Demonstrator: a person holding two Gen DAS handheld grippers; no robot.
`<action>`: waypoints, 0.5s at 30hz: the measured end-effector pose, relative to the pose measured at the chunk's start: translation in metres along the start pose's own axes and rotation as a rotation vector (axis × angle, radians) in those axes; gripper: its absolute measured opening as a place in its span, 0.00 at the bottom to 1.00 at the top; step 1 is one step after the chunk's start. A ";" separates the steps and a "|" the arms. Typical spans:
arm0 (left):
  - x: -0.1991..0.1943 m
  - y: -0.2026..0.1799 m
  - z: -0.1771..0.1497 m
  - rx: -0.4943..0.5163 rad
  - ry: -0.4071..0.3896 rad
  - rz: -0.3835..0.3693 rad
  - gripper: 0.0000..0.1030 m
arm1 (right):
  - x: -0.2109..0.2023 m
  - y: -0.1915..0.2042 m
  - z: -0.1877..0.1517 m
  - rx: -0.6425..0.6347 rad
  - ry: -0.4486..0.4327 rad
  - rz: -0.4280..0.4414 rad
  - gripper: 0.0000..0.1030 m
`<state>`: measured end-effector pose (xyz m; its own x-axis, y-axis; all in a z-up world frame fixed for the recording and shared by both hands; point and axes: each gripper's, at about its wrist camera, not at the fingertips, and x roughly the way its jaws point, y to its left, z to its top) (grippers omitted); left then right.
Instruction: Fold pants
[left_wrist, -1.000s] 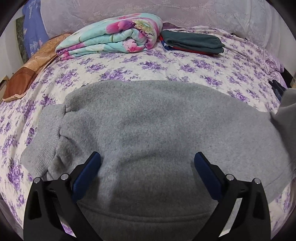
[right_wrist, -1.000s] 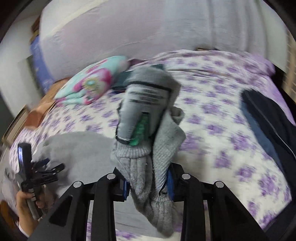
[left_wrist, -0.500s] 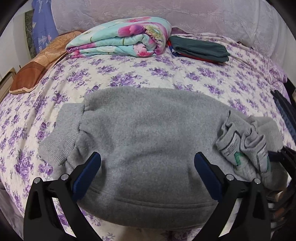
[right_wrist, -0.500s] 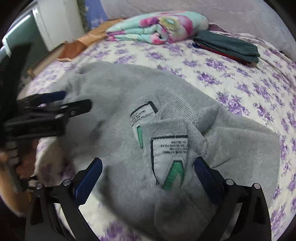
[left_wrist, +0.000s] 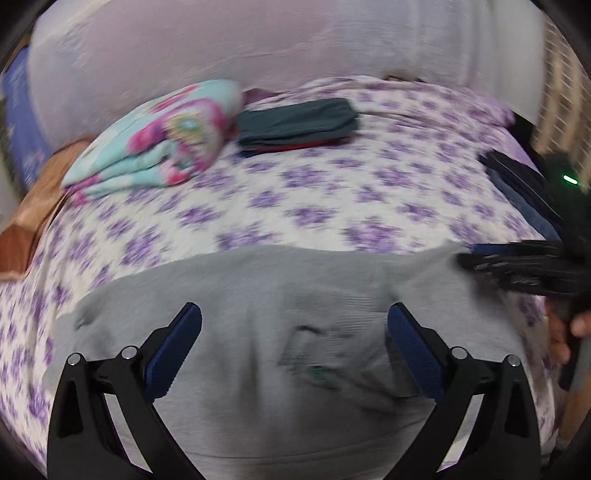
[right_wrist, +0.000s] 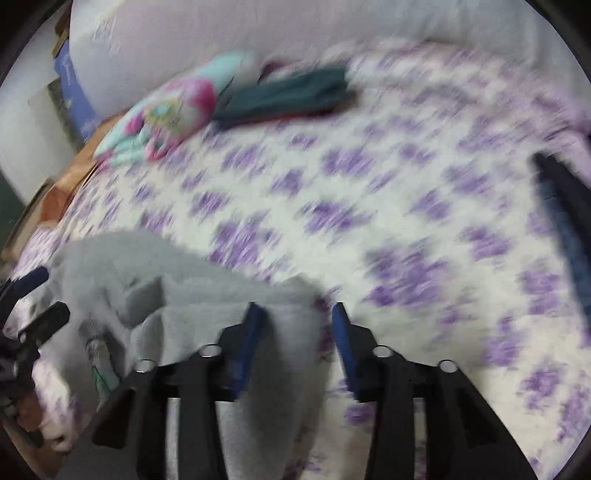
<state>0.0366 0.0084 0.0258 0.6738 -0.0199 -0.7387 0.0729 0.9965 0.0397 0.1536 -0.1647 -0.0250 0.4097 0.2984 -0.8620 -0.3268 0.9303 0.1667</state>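
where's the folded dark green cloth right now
The folded dark green cloth lies at the far end of the bed, just right of the floral quilt.

The pants (left_wrist: 280, 332) lay folded on the near edge of the bed (left_wrist: 332, 206). Behind them, at the far left, a folded quilt (left_wrist: 162, 144) rested on the bed, with a stack of folded clothes (left_wrist: 299, 123) just to its right. Another garment (left_wrist: 517, 184) lay at the right edge. The left gripper (left_wrist: 293, 332) hung over the pants; the right gripper (right_wrist: 295, 325) stood at their right end.
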 end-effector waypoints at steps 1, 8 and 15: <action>0.004 -0.008 0.000 0.022 0.006 -0.004 0.96 | 0.003 0.001 0.001 -0.014 -0.015 -0.011 0.52; 0.068 0.015 -0.008 -0.038 0.188 0.189 0.96 | 0.008 -0.023 -0.002 0.085 -0.112 -0.025 0.32; 0.055 0.053 -0.021 -0.172 0.200 0.217 0.95 | -0.027 -0.012 -0.008 -0.026 -0.212 -0.079 0.52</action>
<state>0.0624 0.0623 -0.0267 0.5014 0.1934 -0.8433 -0.1933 0.9751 0.1087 0.1399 -0.1852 -0.0077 0.6037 0.2659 -0.7516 -0.3071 0.9475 0.0886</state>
